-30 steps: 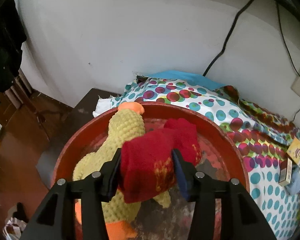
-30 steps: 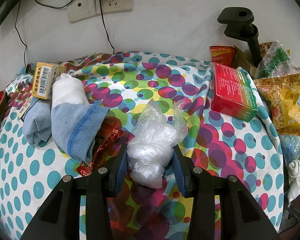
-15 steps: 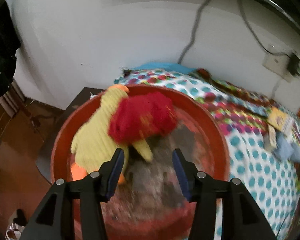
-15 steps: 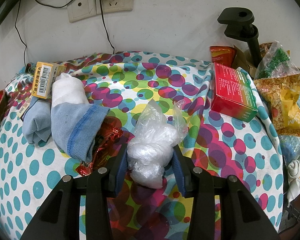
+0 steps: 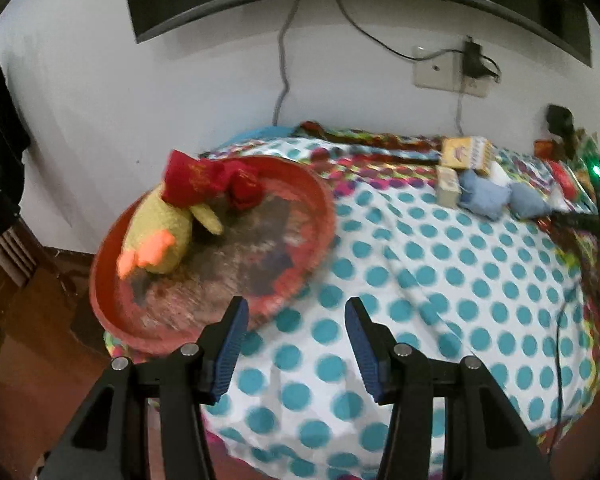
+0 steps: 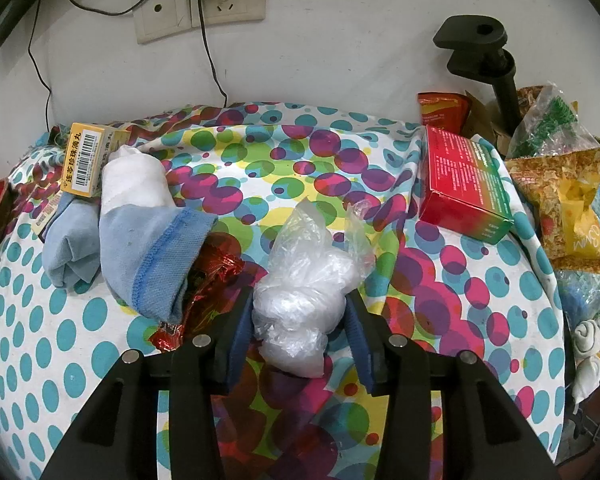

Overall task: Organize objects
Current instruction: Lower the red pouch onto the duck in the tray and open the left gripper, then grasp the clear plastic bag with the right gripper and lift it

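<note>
A red basin (image 5: 324,216) sits at the left end of the dotted cloth. Inside it lie a yellow plush duck (image 5: 160,236) and a red cloth (image 5: 212,184) draped over the duck's top. My left gripper (image 5: 295,308) hovers open and empty over the blue-dotted cloth, just right of the basin's near rim. My right gripper (image 6: 299,296) has a crumpled clear plastic bag (image 6: 304,284) between its pads. Both pads still touch the bag, and the jaws are starting to open. The bag rests on the cloth.
Left of the bag lie blue socks (image 6: 152,252), a white roll (image 6: 134,178), a yellow box (image 6: 86,160) and a red foil wrapper (image 6: 204,280). A red box (image 6: 464,184), snack bags (image 6: 560,200) and a black clamp stand (image 6: 480,52) crowd the right. Wall sockets (image 6: 204,8) with cables are behind.
My left gripper let go of the red cloth, which now lies in the basin on the duck, then drew back and swung right over the dotted cloth. The right gripper and bag stayed put.
</note>
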